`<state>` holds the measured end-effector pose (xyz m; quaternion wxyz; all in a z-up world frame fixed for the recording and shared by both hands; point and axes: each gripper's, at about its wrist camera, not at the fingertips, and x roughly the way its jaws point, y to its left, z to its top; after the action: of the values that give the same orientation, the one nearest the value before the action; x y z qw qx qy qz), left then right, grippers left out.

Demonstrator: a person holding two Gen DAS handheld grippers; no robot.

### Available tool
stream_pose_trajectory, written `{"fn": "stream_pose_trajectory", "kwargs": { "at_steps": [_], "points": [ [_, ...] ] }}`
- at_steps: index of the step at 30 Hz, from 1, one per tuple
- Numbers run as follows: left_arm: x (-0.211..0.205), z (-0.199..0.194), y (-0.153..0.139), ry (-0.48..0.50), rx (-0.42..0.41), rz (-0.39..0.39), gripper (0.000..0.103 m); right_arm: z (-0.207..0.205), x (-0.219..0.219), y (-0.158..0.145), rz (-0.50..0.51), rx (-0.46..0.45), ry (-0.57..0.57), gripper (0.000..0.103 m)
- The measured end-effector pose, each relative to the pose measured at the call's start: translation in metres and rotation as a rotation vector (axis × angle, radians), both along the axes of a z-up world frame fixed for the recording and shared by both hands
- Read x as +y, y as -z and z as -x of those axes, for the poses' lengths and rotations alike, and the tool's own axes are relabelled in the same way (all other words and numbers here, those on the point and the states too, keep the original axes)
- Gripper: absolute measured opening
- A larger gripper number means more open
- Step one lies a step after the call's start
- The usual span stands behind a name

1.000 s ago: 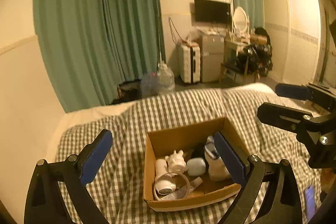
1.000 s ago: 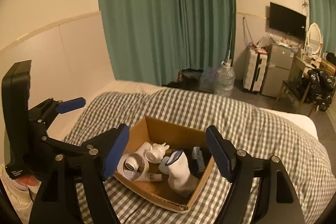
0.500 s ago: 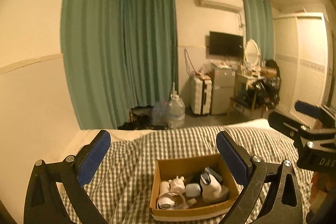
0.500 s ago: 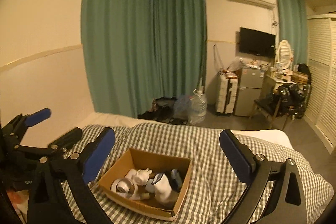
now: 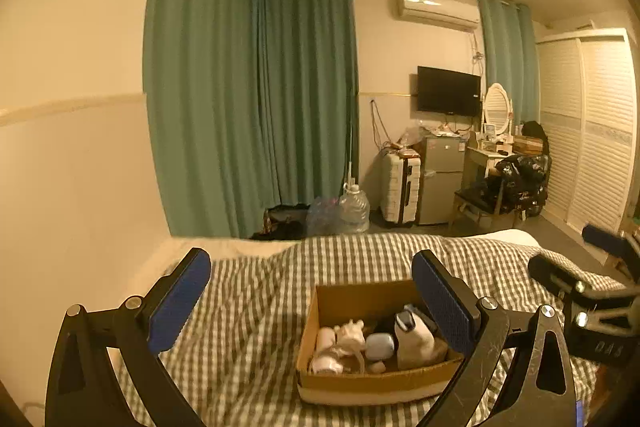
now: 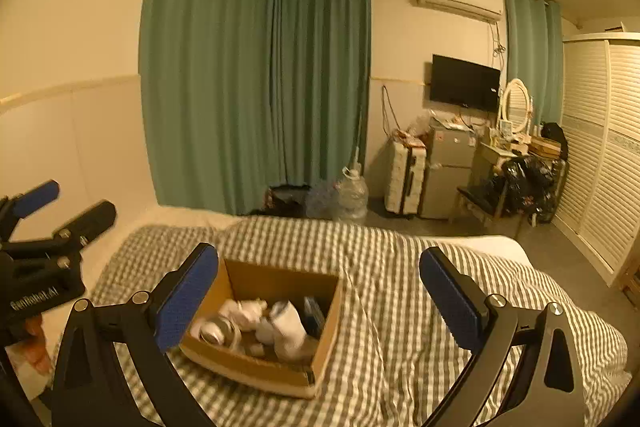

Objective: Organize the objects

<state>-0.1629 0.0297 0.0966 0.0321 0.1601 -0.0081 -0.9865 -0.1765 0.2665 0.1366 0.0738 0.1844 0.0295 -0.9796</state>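
An open cardboard box (image 5: 360,295) sits on the checked bedspread; it also shows in the right wrist view (image 6: 280,283). Inside lie a white sock (image 5: 414,341), a pale blue case (image 5: 379,345), a white figurine (image 5: 350,333) and a white round device (image 5: 324,363). My left gripper (image 5: 312,303) is open and empty, held back from and above the box. My right gripper (image 6: 320,303) is open and empty, also back from the box. Each gripper shows at the edge of the other's view.
The checked bedspread (image 6: 400,307) covers the bed. A wall runs along the left. Beyond the bed's far edge are green curtains (image 5: 256,107), a water jug (image 5: 354,207), a suitcase (image 5: 400,187), a small fridge (image 5: 440,179) and a cluttered desk.
Both grippers have pulled up and back from the box, which now looks smaller and lower in both views. More of the room and ceiling shows. Both stay open and empty.
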Motion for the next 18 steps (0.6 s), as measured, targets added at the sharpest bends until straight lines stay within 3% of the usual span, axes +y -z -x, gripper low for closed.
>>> {"fn": "stream_pose_trajectory", "kwargs": {
  "at_steps": [11,18],
  "points": [
    [-0.003,-0.036,0.064,-0.029,-0.049,-0.038,0.103,-0.018,0.006,0.067,0.030,-0.064,-0.023,0.101],
    [0.002,-0.044,0.081,-0.047,-0.066,0.018,0.103,-0.027,0.007,0.087,0.006,-0.056,-0.003,0.101]
  ]
}}
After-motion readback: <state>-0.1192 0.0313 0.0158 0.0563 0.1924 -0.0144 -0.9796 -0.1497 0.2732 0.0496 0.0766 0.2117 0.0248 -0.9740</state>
